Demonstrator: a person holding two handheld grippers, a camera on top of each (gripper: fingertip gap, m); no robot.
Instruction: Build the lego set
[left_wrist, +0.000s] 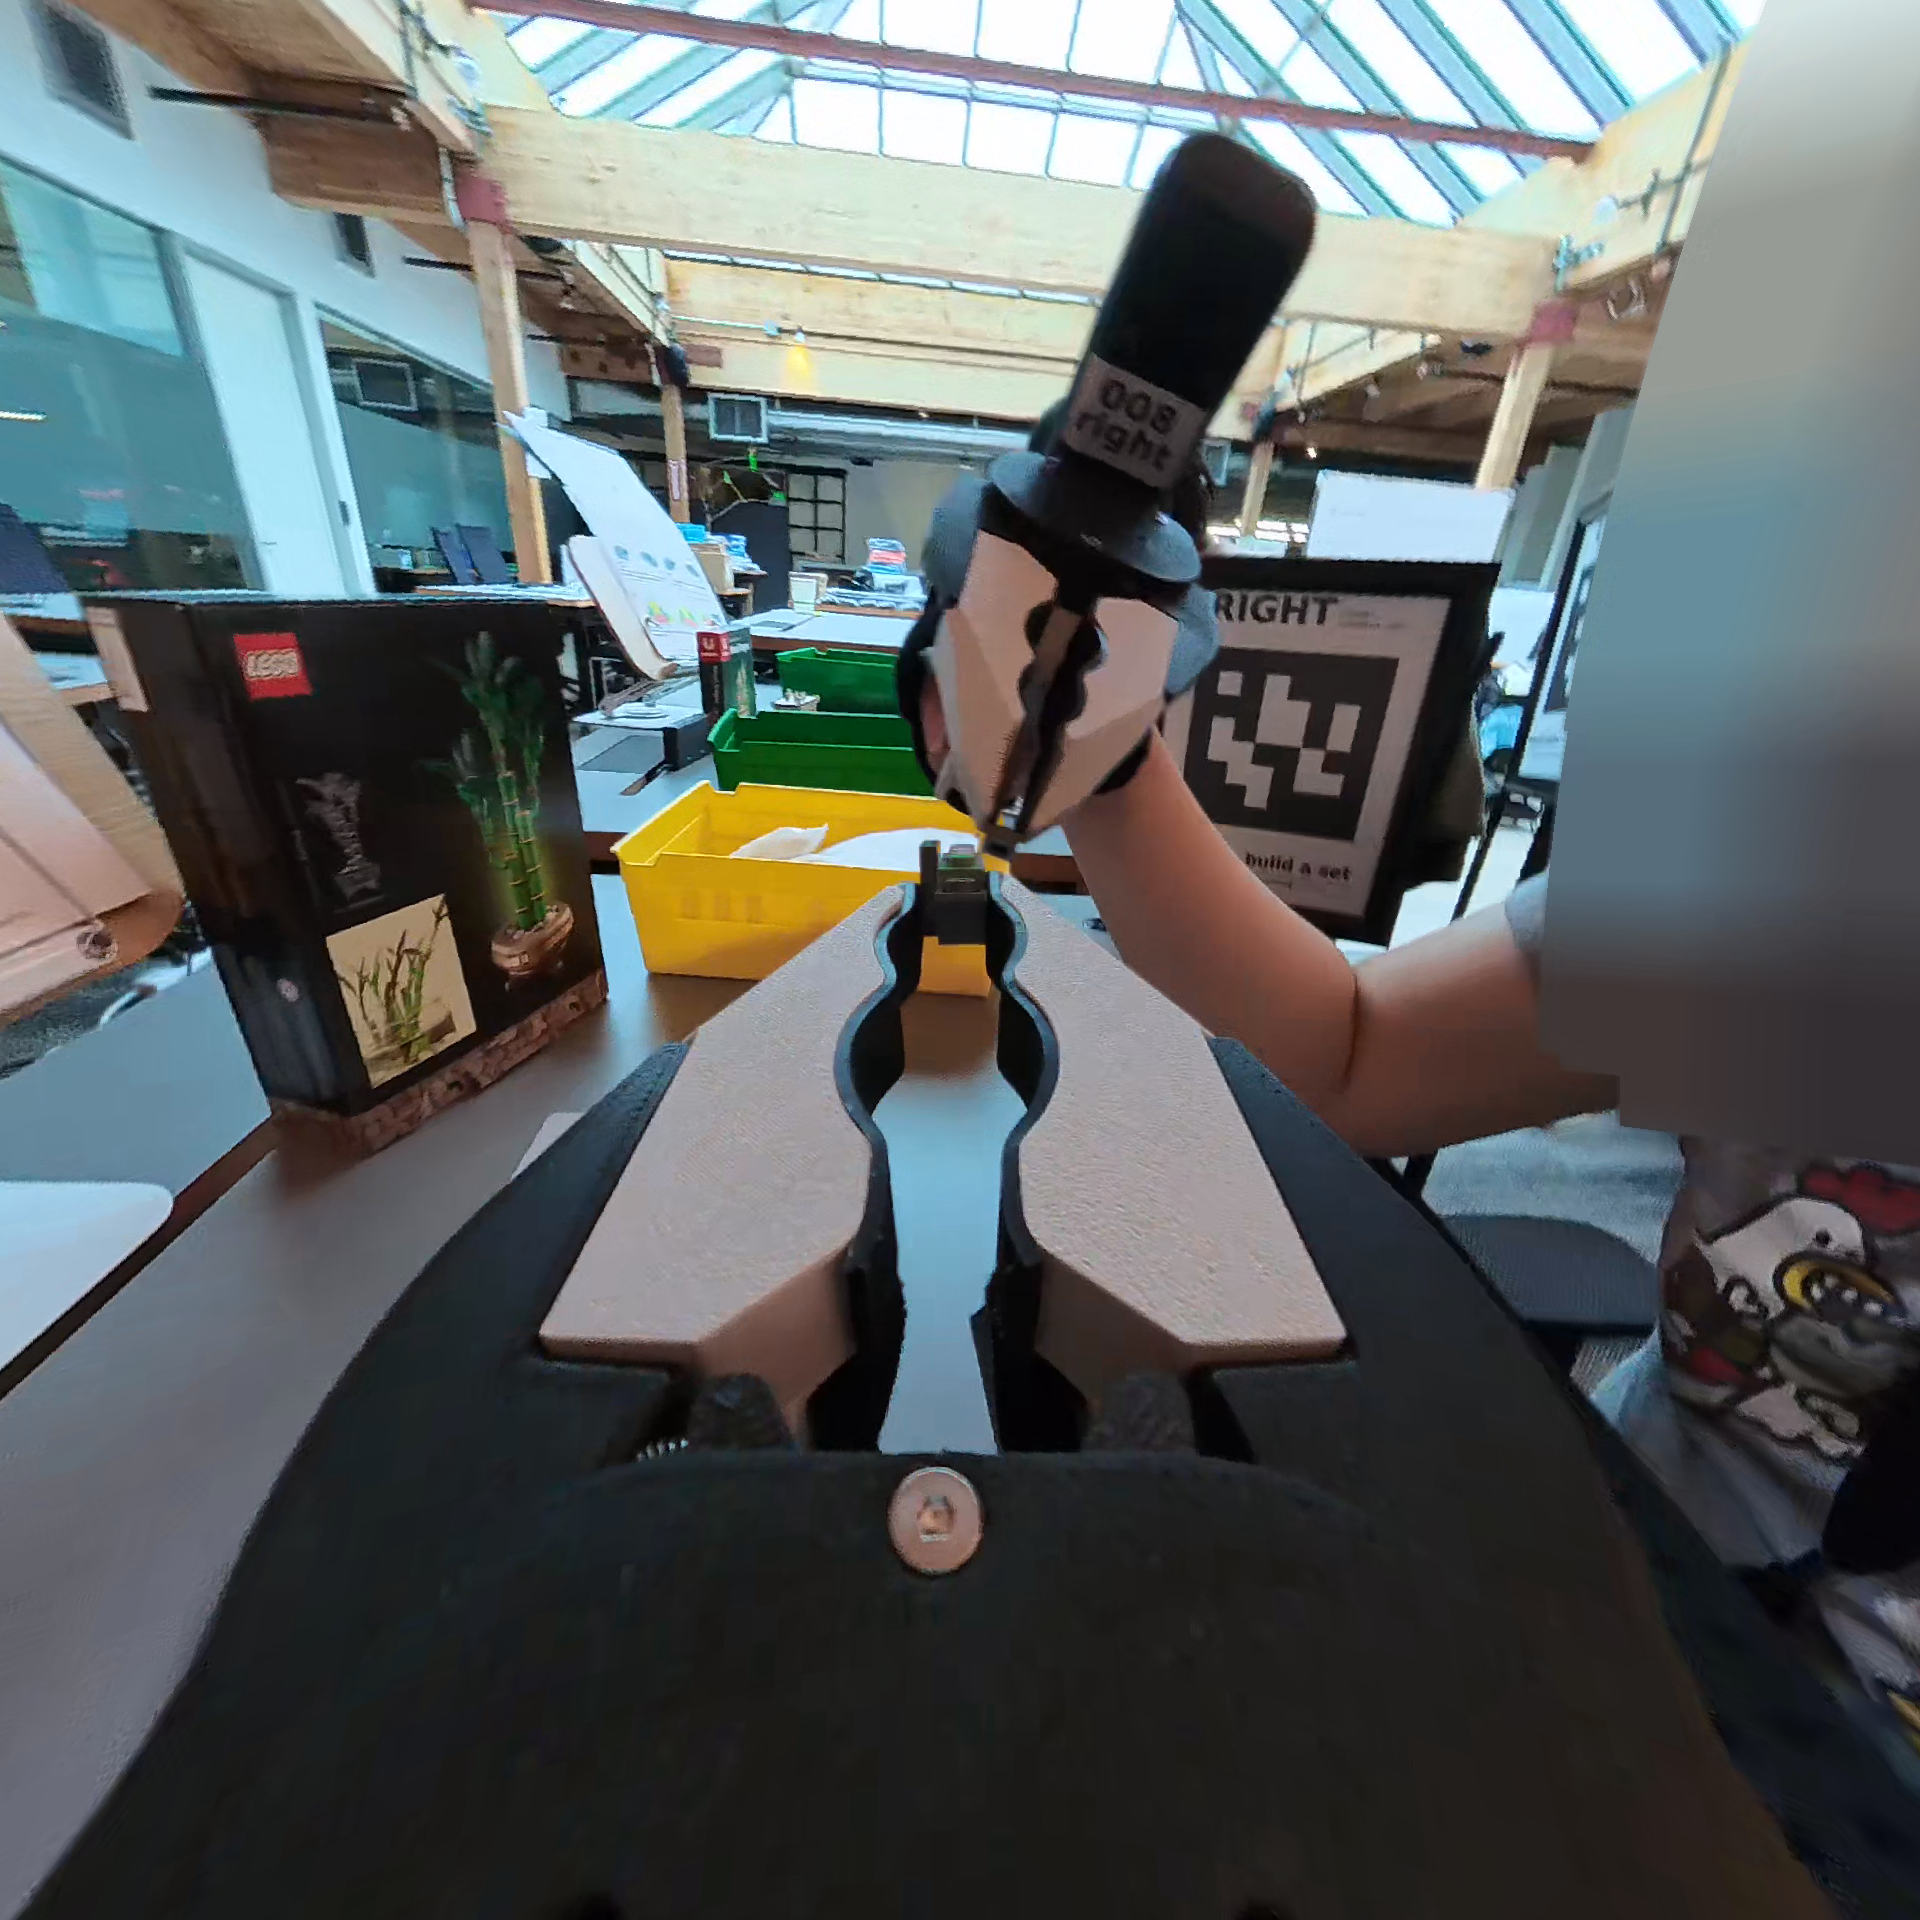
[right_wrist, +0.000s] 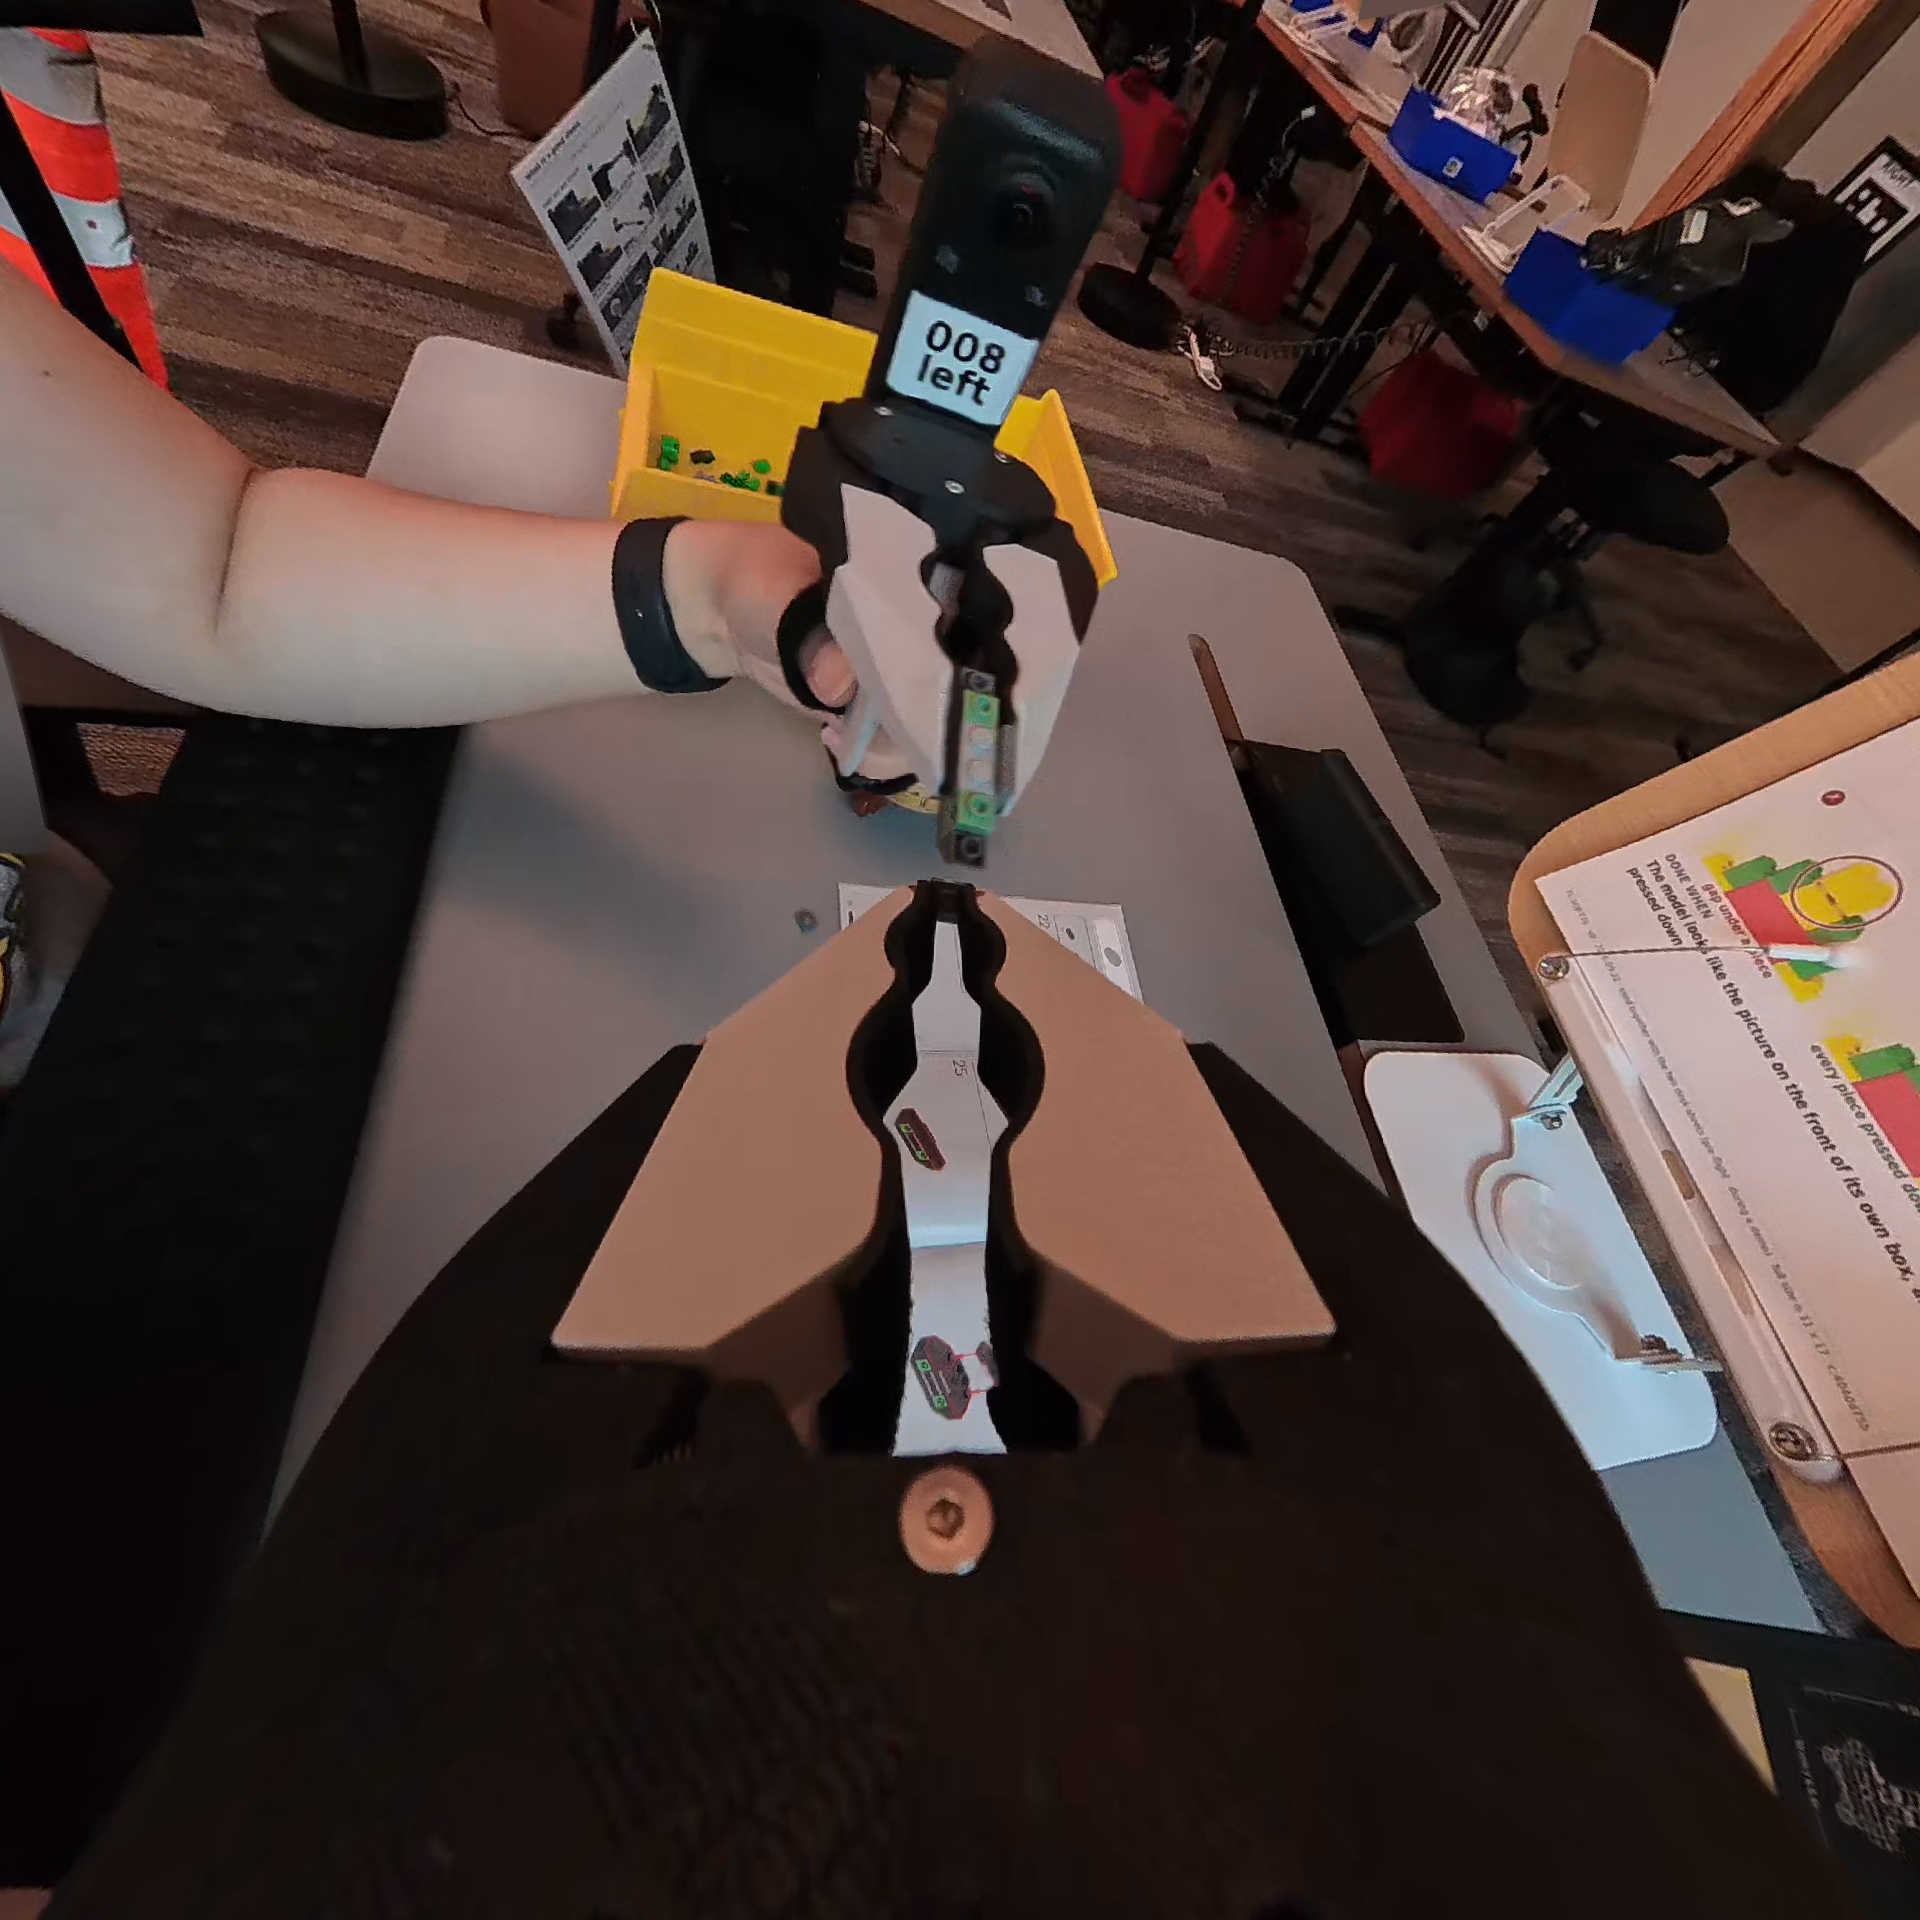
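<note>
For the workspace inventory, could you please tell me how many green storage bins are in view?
2. One green bin stands just behind the yellow bin in the left wrist view; a second green bin stands farther back behind it. The right gripper covers their right ends, so more may be hidden.

An open-plan workshop or lab space, shown by its glazed skylight roof (left_wrist: 1039, 94) on bare timber beams (left_wrist: 831, 197), rows of long worktops (right_wrist: 1538, 260) carrying blue plastic bins (right_wrist: 1455, 145), and an orange-and-white traffic cone (right_wrist: 94, 197).

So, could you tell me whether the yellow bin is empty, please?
Not empty. The right wrist view shows small green pieces on the floor of the yellow bin.
</note>
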